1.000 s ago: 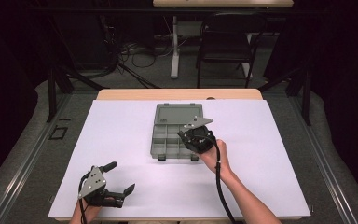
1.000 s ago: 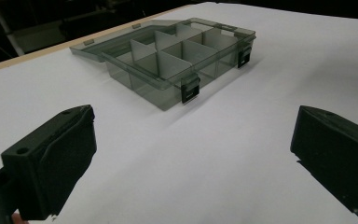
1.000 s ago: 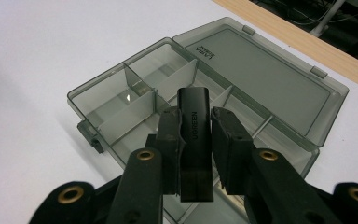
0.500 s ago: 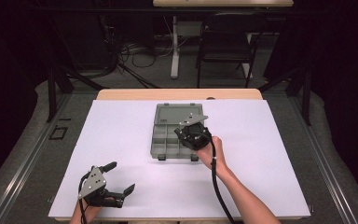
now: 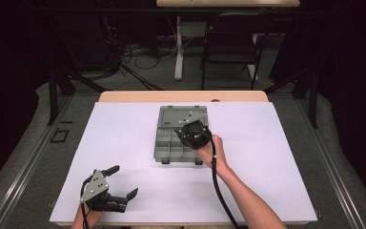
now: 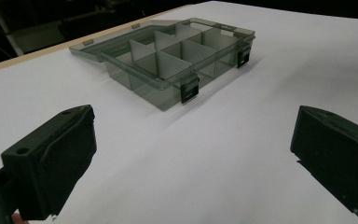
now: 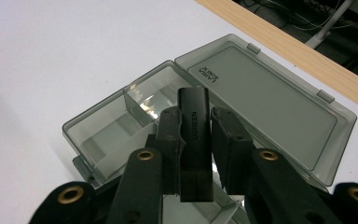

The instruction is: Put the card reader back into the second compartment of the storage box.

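White matte sheet covers table (image 5: pixel 124 143), wood edge at far side. Right gripper (image 7: pixel 196 123), frame centre, jaws clamped on black matte rectangular block (image 7: pixel 195 140) marked UGREEN, held over open smoky translucent plastic compartment box (image 7: pixel 121 121); hinged lid flat behind, upper right. Left gripper (image 5: pixel 124 183), lower left of high view, jaws spread wide, holding nothing, well apart from box.

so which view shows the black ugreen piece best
The right gripper view: the black piece sits clamped in the right tool, lettering readable, above the open box. In the high view the hand hides it.
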Available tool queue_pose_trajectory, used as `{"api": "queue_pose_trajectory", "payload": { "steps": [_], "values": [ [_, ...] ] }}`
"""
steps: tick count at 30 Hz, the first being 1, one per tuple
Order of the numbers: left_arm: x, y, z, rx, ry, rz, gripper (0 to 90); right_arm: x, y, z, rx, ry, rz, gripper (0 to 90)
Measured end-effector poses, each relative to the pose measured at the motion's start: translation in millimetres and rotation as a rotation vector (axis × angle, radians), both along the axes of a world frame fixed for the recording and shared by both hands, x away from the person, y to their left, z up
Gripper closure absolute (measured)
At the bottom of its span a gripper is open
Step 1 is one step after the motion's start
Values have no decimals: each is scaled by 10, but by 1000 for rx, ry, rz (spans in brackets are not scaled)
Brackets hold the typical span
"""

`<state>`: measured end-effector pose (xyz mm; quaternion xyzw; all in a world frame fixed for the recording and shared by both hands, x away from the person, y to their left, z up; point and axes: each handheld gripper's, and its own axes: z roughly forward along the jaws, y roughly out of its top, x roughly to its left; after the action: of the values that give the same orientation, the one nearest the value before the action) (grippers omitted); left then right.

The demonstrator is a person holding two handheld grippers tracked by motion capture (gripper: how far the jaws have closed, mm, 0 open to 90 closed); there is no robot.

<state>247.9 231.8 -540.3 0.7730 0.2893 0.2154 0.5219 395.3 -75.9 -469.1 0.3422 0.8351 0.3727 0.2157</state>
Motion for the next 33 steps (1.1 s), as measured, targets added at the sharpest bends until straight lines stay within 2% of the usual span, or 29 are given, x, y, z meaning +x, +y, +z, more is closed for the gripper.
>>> {"api": "queue_pose_trajectory", "payload": {
  "steps": [16,33],
  "values": [
    [-2,2,2,1,-1,2,4,193,80,-73,-6,34,-33,735],
    [1,6,0,4,1,3,4,320,167,-162,-15,71,-55,735]
  ]
}}
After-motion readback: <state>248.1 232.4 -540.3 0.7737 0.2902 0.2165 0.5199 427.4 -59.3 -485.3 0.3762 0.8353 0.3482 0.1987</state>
